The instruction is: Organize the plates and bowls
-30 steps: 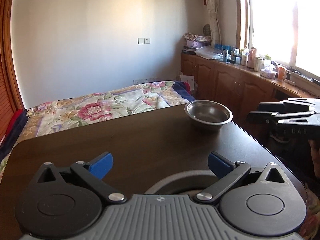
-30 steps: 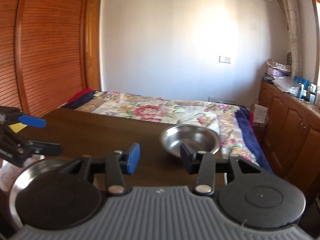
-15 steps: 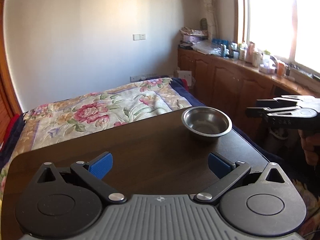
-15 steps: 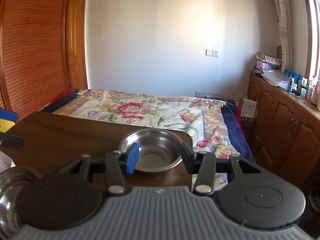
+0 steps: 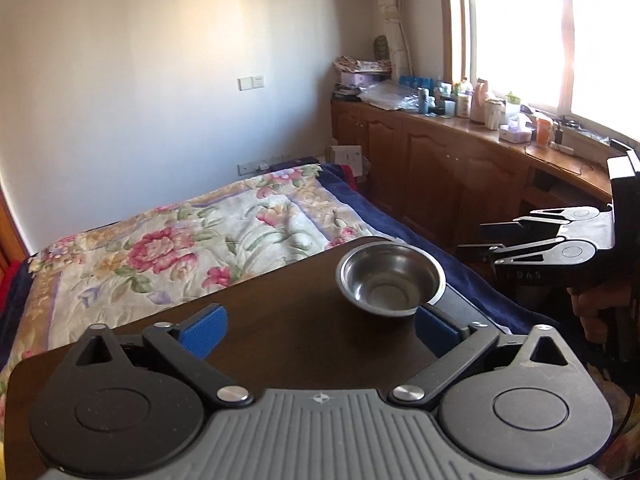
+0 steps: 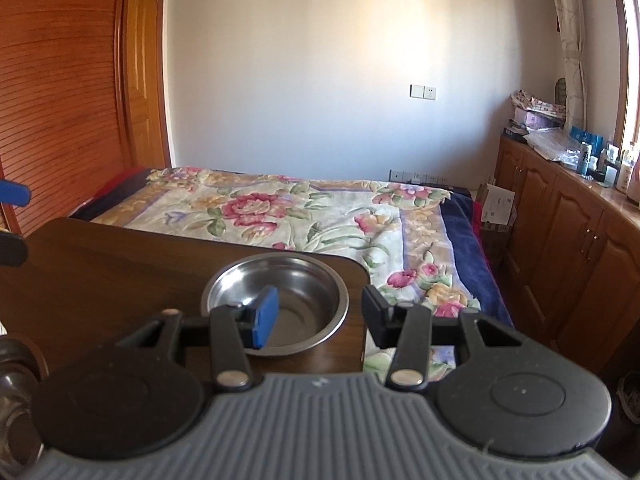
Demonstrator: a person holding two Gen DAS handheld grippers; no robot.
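A steel bowl (image 5: pixel 390 284) (image 6: pixel 296 280) sits at the far right corner of the dark wooden table (image 5: pixel 280 320). My right gripper (image 6: pixel 318 316) hovers at its near side, open halfway; its blue left pad (image 6: pixel 264 316) is over the bowl's hollow and the black right finger (image 6: pixel 374 314) is outside the rim, with no pad visibly pressing. From the left wrist that gripper (image 5: pixel 540 248) shows side-on right of the bowl, a hand below it. My left gripper (image 5: pixel 320 330) is wide, its jaws closing on nothing, the bowl just beyond its right pad (image 5: pixel 436 330).
Another metal dish (image 6: pixel 16 392) peeks in at the table's near left. A floral bedspread (image 6: pixel 320 216) lies past the table's far edge. Wooden cabinets (image 5: pixel 440 184) with bottles run along the right under a window. A slatted wooden door (image 6: pixel 60 100) stands left.
My right gripper slid right across the table until the steel bowl's rim came between its fingers. The left gripper rose and moved on; the dish rim below it left view.
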